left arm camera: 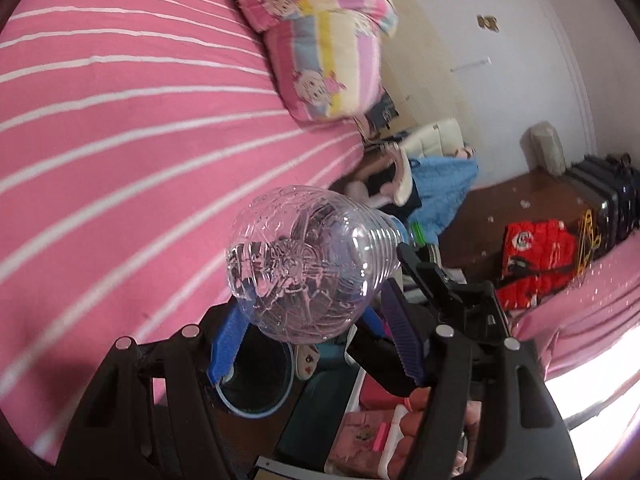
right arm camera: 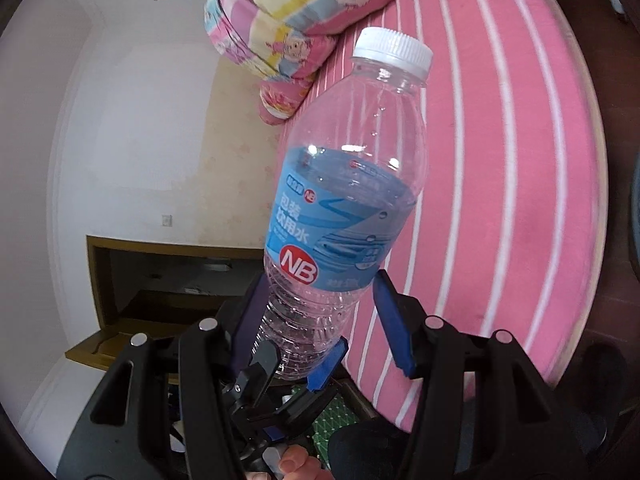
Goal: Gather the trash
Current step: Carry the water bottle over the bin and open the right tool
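Observation:
A clear plastic water bottle [right arm camera: 344, 200] with a white cap and a blue NB label is held in the air beside the pink striped bed [right arm camera: 500, 160]. In the left wrist view I see its ribbed bottom [left arm camera: 308, 260] end-on. My left gripper [left arm camera: 312, 320] is shut on the bottle's lower part. The other gripper's black fingers [left arm camera: 432, 276] reach in from the right near the bottle's neck. My right gripper [right arm camera: 324, 320] has its blue pads [right arm camera: 394, 328] spread on either side of the bottle's lower part, the right pad apart from it.
A dark round bin with a light blue rim [left arm camera: 256, 384] stands on the floor below the bottle. A folded cartoon quilt [left arm camera: 332, 48] lies on the bed. Blue clothing [left arm camera: 444, 192], a red jacket [left arm camera: 536, 260] and dark suitcases [left arm camera: 604, 196] are on the floor. A wooden shelf [right arm camera: 160, 280] is at left.

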A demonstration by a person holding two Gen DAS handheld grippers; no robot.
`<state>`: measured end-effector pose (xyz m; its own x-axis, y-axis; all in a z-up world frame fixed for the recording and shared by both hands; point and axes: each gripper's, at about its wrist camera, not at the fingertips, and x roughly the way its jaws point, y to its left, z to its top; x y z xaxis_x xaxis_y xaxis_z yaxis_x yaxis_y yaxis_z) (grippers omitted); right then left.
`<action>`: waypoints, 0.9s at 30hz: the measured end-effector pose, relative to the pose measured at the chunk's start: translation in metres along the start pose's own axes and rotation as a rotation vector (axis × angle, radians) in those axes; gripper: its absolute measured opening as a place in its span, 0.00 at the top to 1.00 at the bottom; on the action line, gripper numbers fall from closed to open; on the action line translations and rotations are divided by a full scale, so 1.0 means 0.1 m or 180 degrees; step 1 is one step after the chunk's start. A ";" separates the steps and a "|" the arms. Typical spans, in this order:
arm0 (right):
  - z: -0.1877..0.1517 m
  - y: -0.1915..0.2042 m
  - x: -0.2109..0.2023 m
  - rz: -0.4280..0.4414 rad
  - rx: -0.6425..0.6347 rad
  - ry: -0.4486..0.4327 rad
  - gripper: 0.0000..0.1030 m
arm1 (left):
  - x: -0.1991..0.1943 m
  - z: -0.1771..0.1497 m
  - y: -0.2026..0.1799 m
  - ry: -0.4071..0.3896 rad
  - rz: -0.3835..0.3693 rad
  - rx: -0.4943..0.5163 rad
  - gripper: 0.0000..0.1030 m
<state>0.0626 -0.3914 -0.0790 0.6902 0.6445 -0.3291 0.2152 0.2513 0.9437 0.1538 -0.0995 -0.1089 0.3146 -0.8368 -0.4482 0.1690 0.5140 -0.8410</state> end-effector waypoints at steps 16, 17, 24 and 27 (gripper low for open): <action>-0.14 -1.06 -1.46 0.0183 0.0595 -0.0515 0.47 | 1.10 -1.16 -0.70 0.0716 0.0217 0.0358 0.39; -0.13 -1.18 -1.52 0.0189 0.0664 -0.0546 0.47 | 1.20 -1.21 -0.70 0.0773 0.0248 0.0374 0.39; -0.04 -1.98 -1.87 0.0123 0.1134 -0.0647 0.46 | 1.95 -1.51 -0.53 0.1172 0.0462 0.0363 0.39; 0.02 -2.25 -1.94 0.0024 0.1303 -0.0675 0.44 | 2.26 -1.62 -0.42 0.1361 0.0581 0.0404 0.39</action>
<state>-0.1179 -0.5743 -0.2275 0.8098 0.4724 -0.3479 0.4353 -0.0862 0.8962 0.0669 -0.3409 -0.2239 -0.0580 -0.7196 -0.6920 0.2677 0.6565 -0.7052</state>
